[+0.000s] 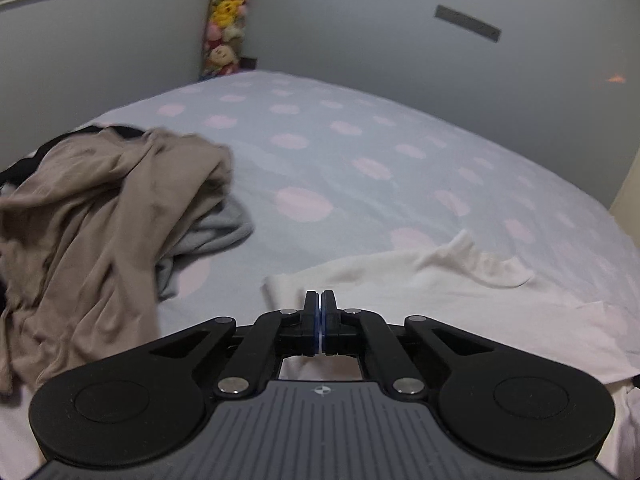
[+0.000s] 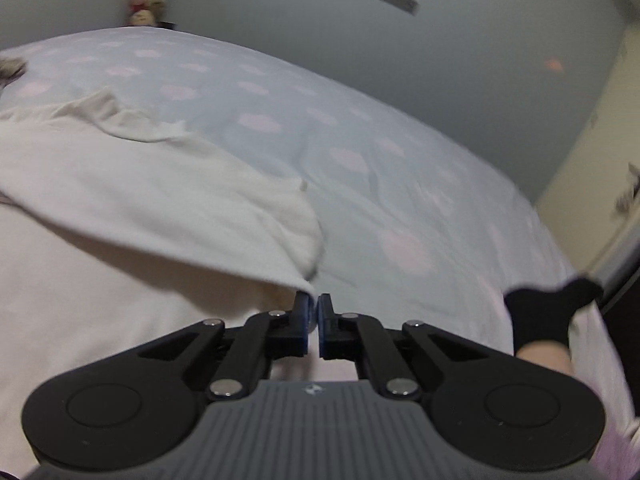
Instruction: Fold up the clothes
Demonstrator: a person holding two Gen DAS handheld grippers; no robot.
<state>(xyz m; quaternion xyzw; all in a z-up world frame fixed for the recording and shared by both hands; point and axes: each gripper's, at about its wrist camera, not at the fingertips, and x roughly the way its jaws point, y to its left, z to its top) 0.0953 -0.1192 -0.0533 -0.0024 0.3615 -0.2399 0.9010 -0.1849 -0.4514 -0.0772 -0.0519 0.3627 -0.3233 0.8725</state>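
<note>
Across the lower right of the left wrist frame, a white garment lies spread on the dotted bedsheet, seemingly laid out for folding, while a tan garment sits heaped at left. The left gripper is clenched, with no cloth visible between its jaws. The right gripper, barely parted, touches the white garment's lifted edge; whether it grips is unclear.
</note>
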